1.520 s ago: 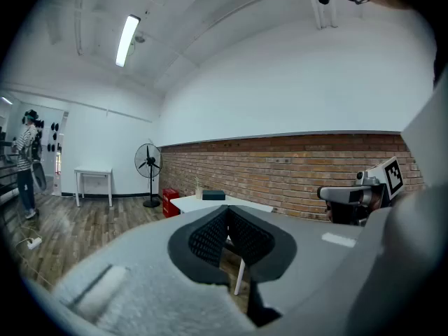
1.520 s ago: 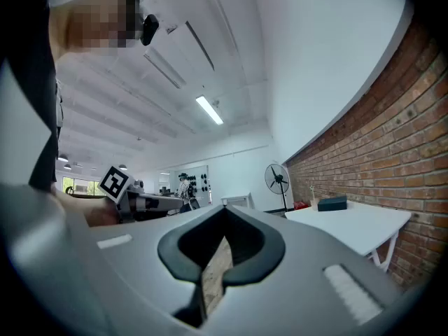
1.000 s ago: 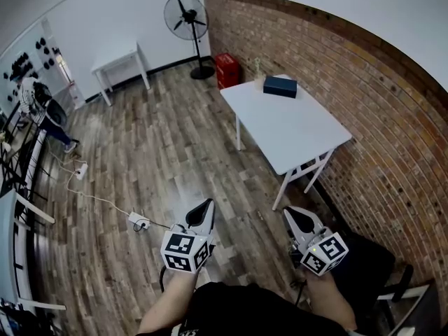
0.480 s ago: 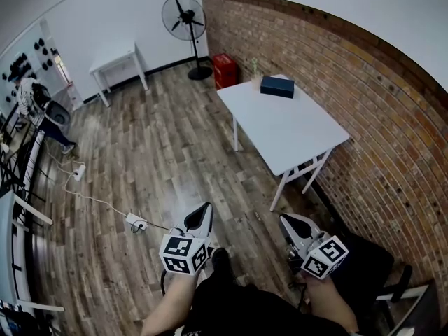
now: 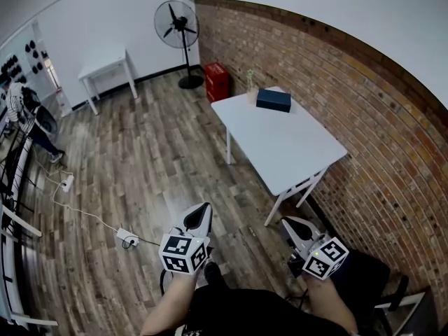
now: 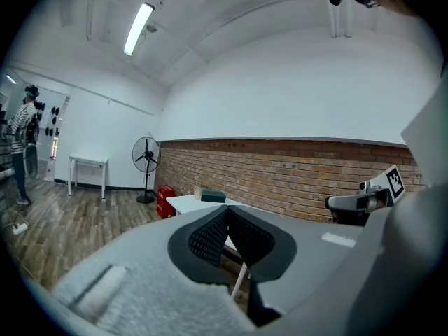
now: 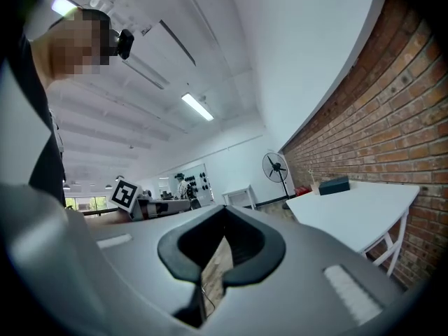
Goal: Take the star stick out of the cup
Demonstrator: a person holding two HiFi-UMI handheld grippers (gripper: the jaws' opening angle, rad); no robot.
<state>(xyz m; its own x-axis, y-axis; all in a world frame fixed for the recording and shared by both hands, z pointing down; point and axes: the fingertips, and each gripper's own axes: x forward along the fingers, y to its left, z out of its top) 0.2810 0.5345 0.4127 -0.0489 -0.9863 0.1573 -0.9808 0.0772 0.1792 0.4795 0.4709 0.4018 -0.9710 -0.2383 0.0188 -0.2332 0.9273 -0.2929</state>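
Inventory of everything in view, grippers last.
white rectangular table: 1, white, by brick wall
dark blue flat box: 1, dark blue, table's far end
pale cup with a stick: 1, pale, beside box
red crate: 1, red, floor beyond table
black pedestal fan: 1, black, far corner
small white side table: 1, white, far wall
white power strip: 1, white, floor
distant person: 1, striped top, far left
left gripper: 1, white-black, shut, empty
right gripper: 1, white-black, shut, empty
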